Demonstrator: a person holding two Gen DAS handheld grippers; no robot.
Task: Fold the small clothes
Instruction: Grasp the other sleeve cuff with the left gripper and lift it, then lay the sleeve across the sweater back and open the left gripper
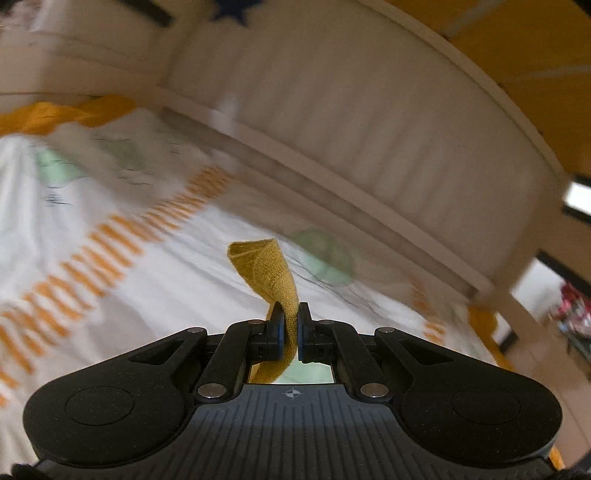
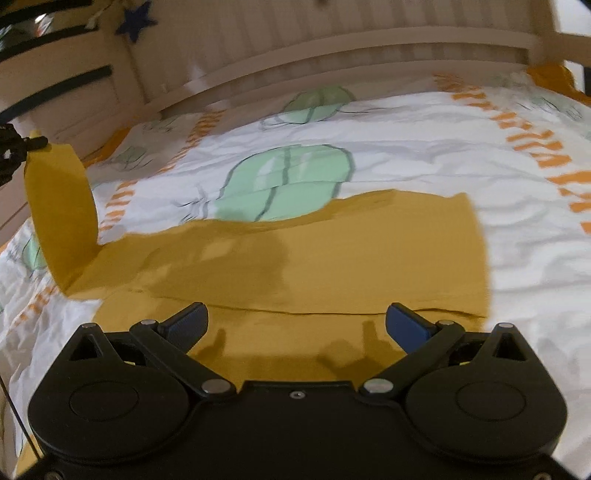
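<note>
Two wrist views over one bed. Bed cover [image 2: 406, 133], white with green cactus prints and orange dashed bands, spread ahead of and beneath both claws; pale slatted bed frame [image 2: 332, 40] beyond it, dark blue star [image 2: 135, 20] hung at its upper left corner. Mustard-yellow garment [image 2: 295, 266] lying mostly flat on the cover, directly ahead of and under the right claw [image 2: 295, 325], with a straight folded edge running across just past its fingertips. Right claw released, jaws spread wide, nothing between the blue pads, hovering over the near part of the garment. One narrow end of the garment lifted off the bed at far left of the right claw, drawn upward to the left claw [image 2: 35, 142], seen there only as a dark shape at the picture's edge. Left claw [image 1: 290, 325] clenched on that yellow strip, pads pressed against the knit from both sides, free tip of cloth curling over ahead of the fingertips, more cloth hanging below behind them. Left view heavily blurred.
</note>
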